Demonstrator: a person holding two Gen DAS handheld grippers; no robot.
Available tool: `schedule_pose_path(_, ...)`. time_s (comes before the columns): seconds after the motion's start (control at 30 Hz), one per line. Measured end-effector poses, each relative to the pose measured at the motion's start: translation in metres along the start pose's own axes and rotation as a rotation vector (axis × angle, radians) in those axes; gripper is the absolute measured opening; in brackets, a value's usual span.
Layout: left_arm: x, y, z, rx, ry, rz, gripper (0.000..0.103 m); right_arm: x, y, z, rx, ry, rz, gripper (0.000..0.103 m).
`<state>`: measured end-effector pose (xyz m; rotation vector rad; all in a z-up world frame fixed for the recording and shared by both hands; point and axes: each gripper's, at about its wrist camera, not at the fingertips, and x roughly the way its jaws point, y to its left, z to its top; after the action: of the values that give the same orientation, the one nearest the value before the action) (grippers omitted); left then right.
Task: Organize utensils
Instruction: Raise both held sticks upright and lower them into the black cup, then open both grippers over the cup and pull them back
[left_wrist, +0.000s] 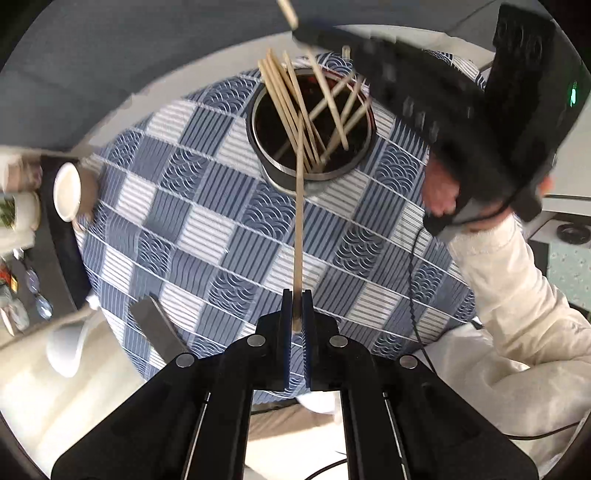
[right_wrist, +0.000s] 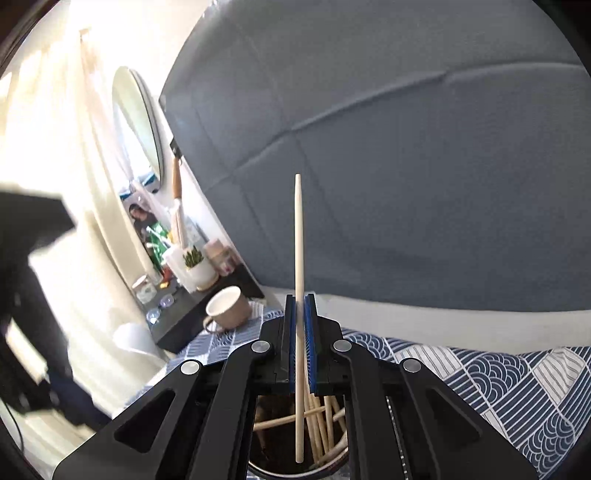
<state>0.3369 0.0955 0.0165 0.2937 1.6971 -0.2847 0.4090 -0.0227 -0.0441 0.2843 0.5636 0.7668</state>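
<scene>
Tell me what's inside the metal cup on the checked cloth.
The metal cup holds a loose bundle of wooden chopsticks leaning crosswise. Its dark bottom is mostly hidden beneath them, and the right tongs cover part of the far rim.

The left gripper (left_wrist: 297, 310) pinches one chopstick (left_wrist: 300, 221) reaching toward the far metal holder (left_wrist: 275, 168) on the checked cloth (left_wrist: 184, 236).

Pale wooden chopsticks (left_wrist: 288, 99), a blue-and-white checked wave-and-stripe tablecloth (left_wrist: 207, 229), a beige, white-lined mug (right_wrist: 225, 308).
</scene>
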Motion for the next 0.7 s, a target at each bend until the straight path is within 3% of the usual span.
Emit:
schedule_pose_path(0.23,-0.006,0.003,0.031,0.017,-0.019,0.034,0.006,-0.004,-0.001,-0.017,-0.04,0.037,-0.019,0.005)
schedule_pose_path(0.47,-0.008,0.005,0.043,0.007,-0.06,0.054,0.006,-0.016,0.005,-0.026,-0.12,0.075,-0.05,0.006)
schedule_pose_path(0.53,-0.011,0.008,0.043,-0.003,-0.074,0.053,0.011,-0.018,0.01,-0.025,-0.136,0.082,-0.053,0.007)
schedule_pose_path(0.63,-0.022,0.014,0.04,-0.017,-0.112,0.051,0.023,-0.024,0.016,-0.024,-0.178,0.085,-0.072,0.023)
schedule_pose_path(0.7,-0.032,0.018,0.034,-0.021,-0.145,0.054,0.039,-0.03,0.021,-0.022,-0.195,0.074,-0.086,0.041)
